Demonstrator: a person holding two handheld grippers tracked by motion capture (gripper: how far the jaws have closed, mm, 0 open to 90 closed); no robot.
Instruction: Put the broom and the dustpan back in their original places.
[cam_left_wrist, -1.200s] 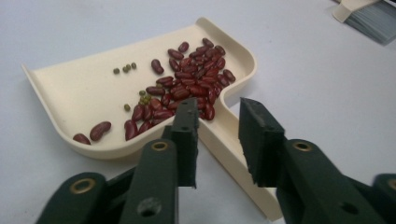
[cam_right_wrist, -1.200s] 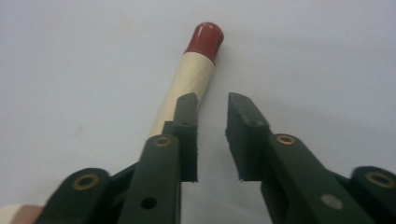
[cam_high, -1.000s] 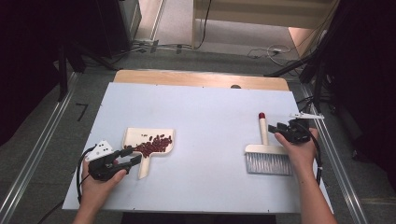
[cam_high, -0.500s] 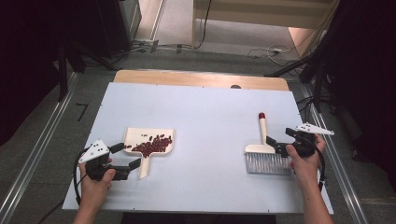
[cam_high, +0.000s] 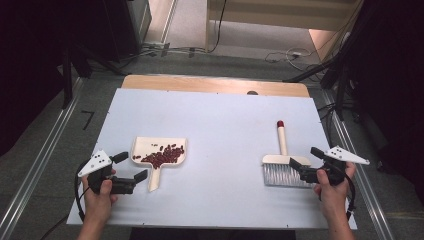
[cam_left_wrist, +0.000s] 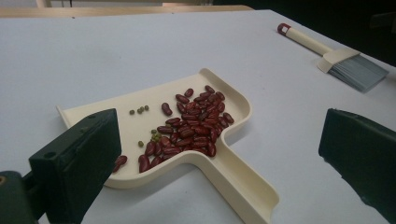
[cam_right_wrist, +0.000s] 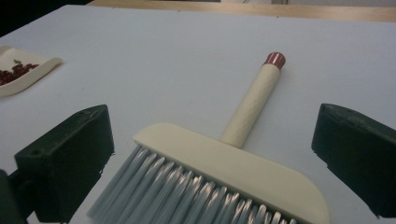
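High view: left gripper (cam_high: 131, 166) held low over the white table (cam_high: 220, 120), jaws spread wide, empty. Just ahead of its jaws lies a cream dustpan (cam_high: 156, 161), handle pointing back toward the gripper, not touched. Left gripper view: red kidney beans (cam_left_wrist: 194, 123) piled in the pan's tray with a few small green beans (cam_left_wrist: 140, 110) beside them. Right gripper (cam_high: 302, 163) also wide apart, holding nothing; a cream hand brush (cam_high: 281, 160) lies directly before it, grey bristles (cam_right_wrist: 187, 193) nearest the jaws, handle with red end cap (cam_right_wrist: 274, 59) pointing away. Brush lies well apart from dustpan.
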